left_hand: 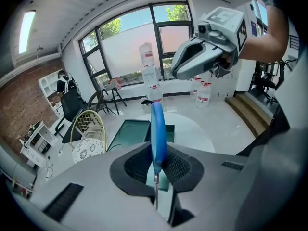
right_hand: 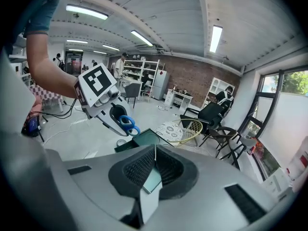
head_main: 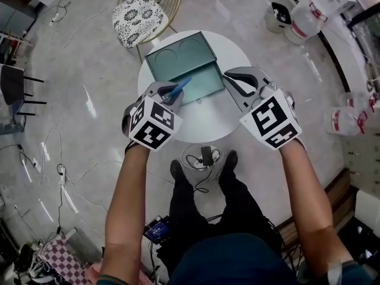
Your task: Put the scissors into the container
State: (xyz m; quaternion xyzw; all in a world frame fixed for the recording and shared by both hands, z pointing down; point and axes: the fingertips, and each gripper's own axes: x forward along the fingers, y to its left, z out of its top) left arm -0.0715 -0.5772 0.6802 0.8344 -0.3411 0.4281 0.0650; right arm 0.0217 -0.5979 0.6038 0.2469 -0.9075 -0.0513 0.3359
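My left gripper (head_main: 168,94) was clamped on the scissors (left_hand: 158,129): the pads pinched them edge-on where the blades meet the blue handles, handles pointing away from me, blades back toward my wrist. They hung in the air above the round table's (head_main: 208,120) left edge, the handle tips reaching over the near left corner of the teal container (head_main: 178,58). The container sat toward the table's far edge, its lid standing open at the back and its tray bare. My right gripper (right_hand: 155,163) was at the container's right edge, jaws closed down to a sliver on what looked like its thin wall. The table's near edge lay open. A wire chair with a patterned cushion (head_main: 138,16) stood just beyond the far left edge.
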